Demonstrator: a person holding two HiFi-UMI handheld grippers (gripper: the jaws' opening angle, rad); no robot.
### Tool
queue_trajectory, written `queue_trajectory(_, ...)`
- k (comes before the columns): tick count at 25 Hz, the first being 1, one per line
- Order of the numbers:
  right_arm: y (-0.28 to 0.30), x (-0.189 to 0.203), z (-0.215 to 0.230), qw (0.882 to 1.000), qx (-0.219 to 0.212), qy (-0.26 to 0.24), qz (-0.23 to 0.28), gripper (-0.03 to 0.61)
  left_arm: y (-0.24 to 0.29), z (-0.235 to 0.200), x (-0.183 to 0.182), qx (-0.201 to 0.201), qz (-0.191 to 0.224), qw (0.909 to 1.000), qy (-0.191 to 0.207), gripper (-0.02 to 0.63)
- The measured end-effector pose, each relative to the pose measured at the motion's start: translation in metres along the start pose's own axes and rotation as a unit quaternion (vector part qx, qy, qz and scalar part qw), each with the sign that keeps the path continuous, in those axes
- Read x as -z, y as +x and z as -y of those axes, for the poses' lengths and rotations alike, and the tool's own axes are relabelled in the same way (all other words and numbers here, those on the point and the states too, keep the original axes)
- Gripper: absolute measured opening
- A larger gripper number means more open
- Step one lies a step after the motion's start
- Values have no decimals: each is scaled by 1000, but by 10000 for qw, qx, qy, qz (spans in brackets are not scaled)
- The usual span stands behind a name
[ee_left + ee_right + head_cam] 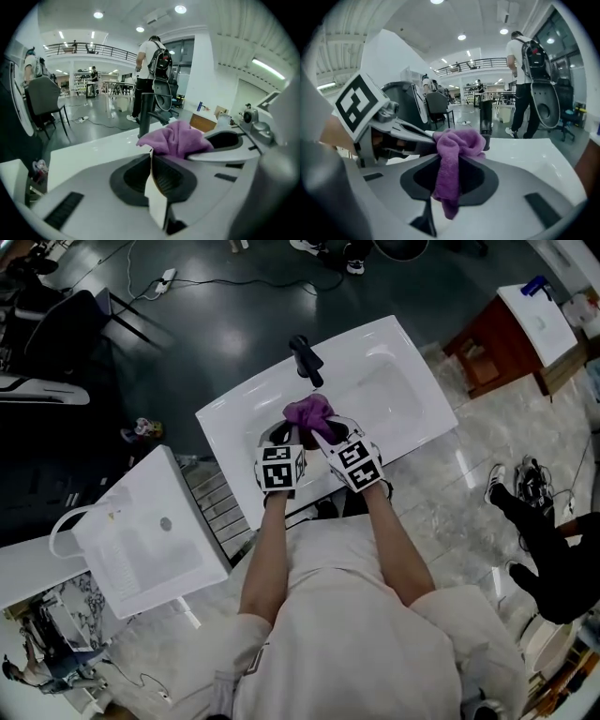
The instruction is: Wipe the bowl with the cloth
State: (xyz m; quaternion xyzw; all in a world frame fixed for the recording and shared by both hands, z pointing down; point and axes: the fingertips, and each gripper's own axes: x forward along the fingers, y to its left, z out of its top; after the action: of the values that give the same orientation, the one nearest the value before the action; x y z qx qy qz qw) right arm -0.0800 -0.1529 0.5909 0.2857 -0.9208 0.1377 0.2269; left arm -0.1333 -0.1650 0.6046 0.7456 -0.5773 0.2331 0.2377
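Your right gripper [450,161] is clamped on the purple cloth [459,140], held above the white sink [405,381] just before its black faucet [306,360]. Your left gripper [153,161] is closed on a thin white edge [157,206].

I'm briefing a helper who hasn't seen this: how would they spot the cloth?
Find the white sink with the black faucet. In front of the faucet the right gripper clamps the cloth, a bunched wad. It is the only purple thing among white and black parts.
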Motion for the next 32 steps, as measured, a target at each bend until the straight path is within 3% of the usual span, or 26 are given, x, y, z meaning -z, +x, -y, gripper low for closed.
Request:
queue_trajectory(5,24,5,-23,9969,-94,-573,-524,91,-10,-4,0,55,133,9998,151,23)
queue_trajectory(10,26,-6,-20,9963,-37,-685,-525,92,-11,-2,-10,172,240,9990,336,23)
queue_trajectory(17,29,-1,10,9953,339,-569,-710,92,13,16,-20,370,145,9948,940,23)
queue_trajectory(19,26,13,12,9948,420,-418,-828,92,18,25,-7,470,14,9927,1107,25)
queue_trajectory(23,19,33,19,9947,520,-49,-890,94,22,43,6,684,-141,9884,1352,28)
queue_trajectory(32,16,38,37,9928,857,208,-810,94,27,57,-1,876,-117,9815,1698,35)
